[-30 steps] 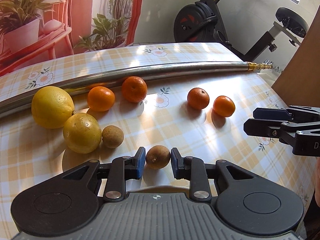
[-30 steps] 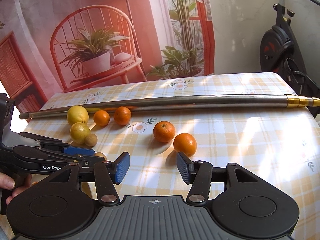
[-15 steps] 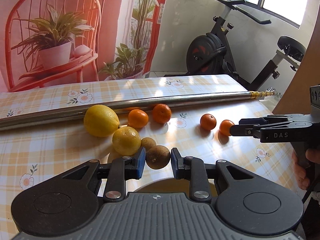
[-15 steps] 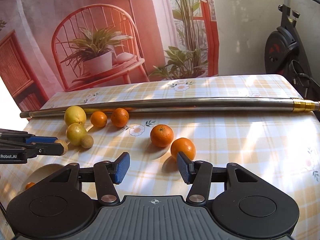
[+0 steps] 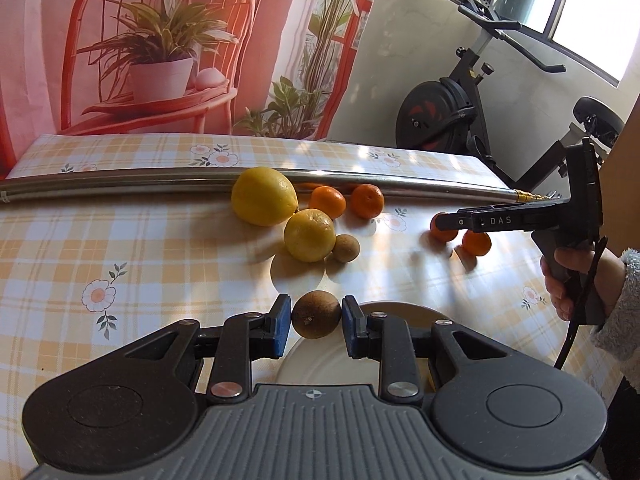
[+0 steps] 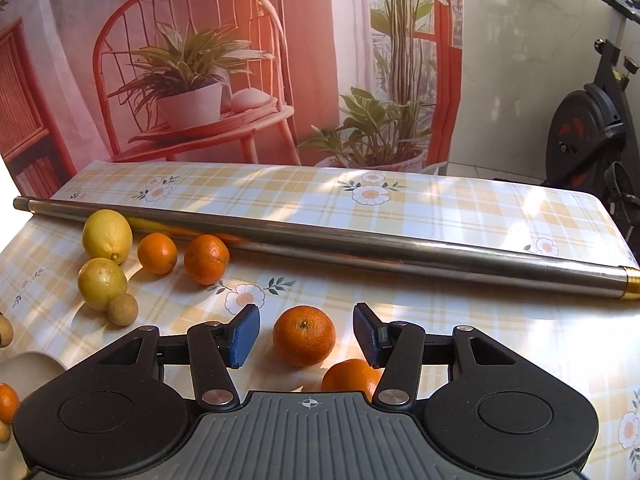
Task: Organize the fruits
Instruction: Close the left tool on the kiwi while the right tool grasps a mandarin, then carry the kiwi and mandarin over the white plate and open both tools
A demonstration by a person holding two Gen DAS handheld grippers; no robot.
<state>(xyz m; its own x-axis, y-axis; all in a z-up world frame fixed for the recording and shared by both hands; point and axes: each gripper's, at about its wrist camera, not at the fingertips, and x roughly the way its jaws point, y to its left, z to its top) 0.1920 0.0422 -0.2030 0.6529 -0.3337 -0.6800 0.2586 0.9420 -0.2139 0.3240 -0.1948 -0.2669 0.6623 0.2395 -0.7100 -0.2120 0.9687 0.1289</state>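
Observation:
My left gripper [image 5: 316, 320] is shut on a small brown round fruit [image 5: 316, 314] and holds it above the rim of a cream plate [image 5: 392, 312]. My right gripper [image 6: 306, 334] is open, with a mandarin [image 6: 304, 335] between its fingers and a second mandarin [image 6: 350, 376] just below it. Two lemons [image 6: 107, 235] [image 6: 102, 283], two more mandarins [image 6: 157, 253] [image 6: 206, 258] and another small brown fruit [image 6: 123, 309] lie at the left of the table. The right gripper also shows in the left wrist view [image 5: 444, 222], over the two mandarins.
A long steel tube [image 6: 360, 244] with a brass tip lies across the checked tablecloth behind the fruit. The plate [image 6: 24, 368] at the lower left of the right wrist view holds a mandarin [image 6: 8, 402]. An exercise bike [image 5: 460, 120] stands beyond the table's right end.
My left gripper has lifted the brown fruit off the table and carried it back over the plate. My right gripper has moved forward so the near mandarin sits between its open fingers.

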